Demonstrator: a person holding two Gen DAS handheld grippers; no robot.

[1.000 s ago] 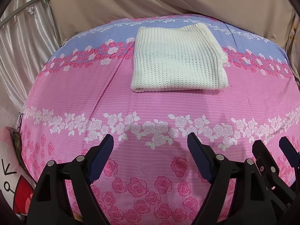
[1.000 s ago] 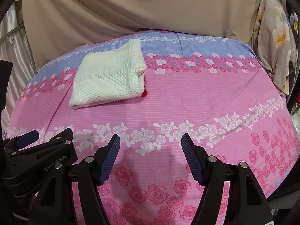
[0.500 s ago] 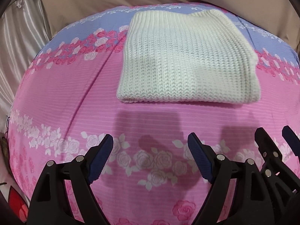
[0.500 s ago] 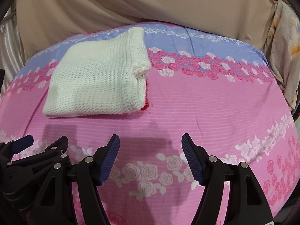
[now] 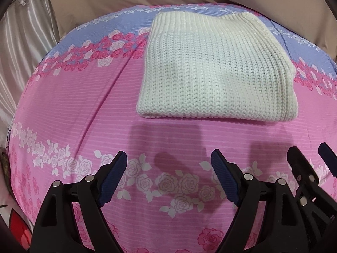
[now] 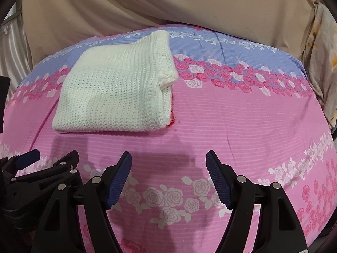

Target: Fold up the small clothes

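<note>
A white knitted garment [image 5: 217, 69] lies folded into a flat rectangle on the pink and blue rose-print sheet [image 5: 84, 109]. It also shows in the right wrist view [image 6: 118, 86], with a bit of red at its near right corner. My left gripper [image 5: 168, 168] is open and empty, hovering just short of the garment's near edge. My right gripper [image 6: 168, 166] is open and empty, beside the left one, near the garment's near right corner. The right gripper's fingers [image 5: 303, 168] show at the right edge of the left view.
Beige cloth [image 6: 168, 4] hangs behind the bed. Shiny grey curtain [image 5: 19, 42] is on the left. A flowered cloth [image 6: 322, 63] hangs at the right. The sheet's far edge [image 6: 231, 31] drops off behind the garment.
Both grippers have moved forward toward the folded garment, which now looms larger. Both stay open. The garment has not moved.
</note>
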